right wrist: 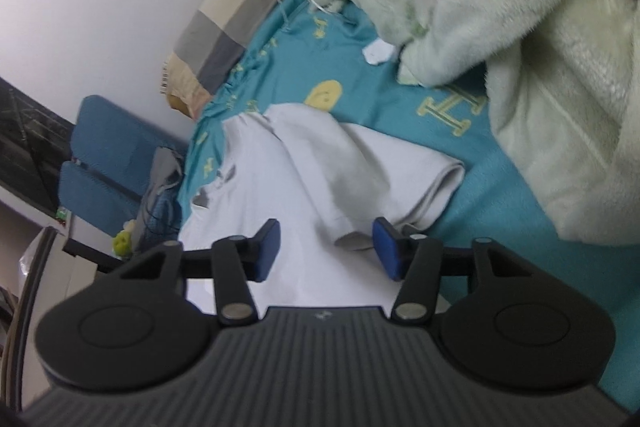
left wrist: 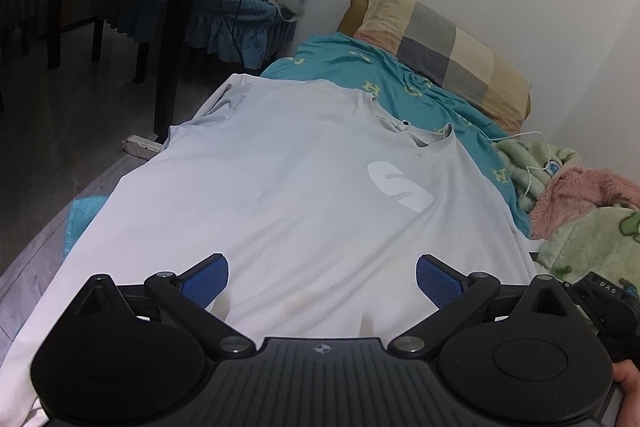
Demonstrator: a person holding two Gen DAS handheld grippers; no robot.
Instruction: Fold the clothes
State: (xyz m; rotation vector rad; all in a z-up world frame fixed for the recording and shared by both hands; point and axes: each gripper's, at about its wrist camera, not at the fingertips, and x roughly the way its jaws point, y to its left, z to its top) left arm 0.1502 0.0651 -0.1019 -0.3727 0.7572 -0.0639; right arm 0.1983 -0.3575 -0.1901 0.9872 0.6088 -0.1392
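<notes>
Teal bedsheet (left wrist: 344, 67) under pale T-shirt (left wrist: 280, 195)

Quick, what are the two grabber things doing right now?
Left hand-held gripper: open, above the T-shirt, holding nothing.
Right hand-held gripper: open, the T-shirt's sleeve ahead, not pinched.

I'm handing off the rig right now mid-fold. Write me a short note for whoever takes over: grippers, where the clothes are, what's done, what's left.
Left gripper: open, holding nothing, above the hem end of the T-shirt.
Right gripper: open, holding nothing, close to the shirt's sleeve.
T-shirt lies chest-up and flat on the teal bedsheet, collar toward the pillow; that sleeve is rumpled. A fleece blanket is heaped beside it.
Done: shirt spread out. No fold visible yet.
Left: probably grip the sleeve side and hem, fold both sides in, then fold lengthwise.
</notes>
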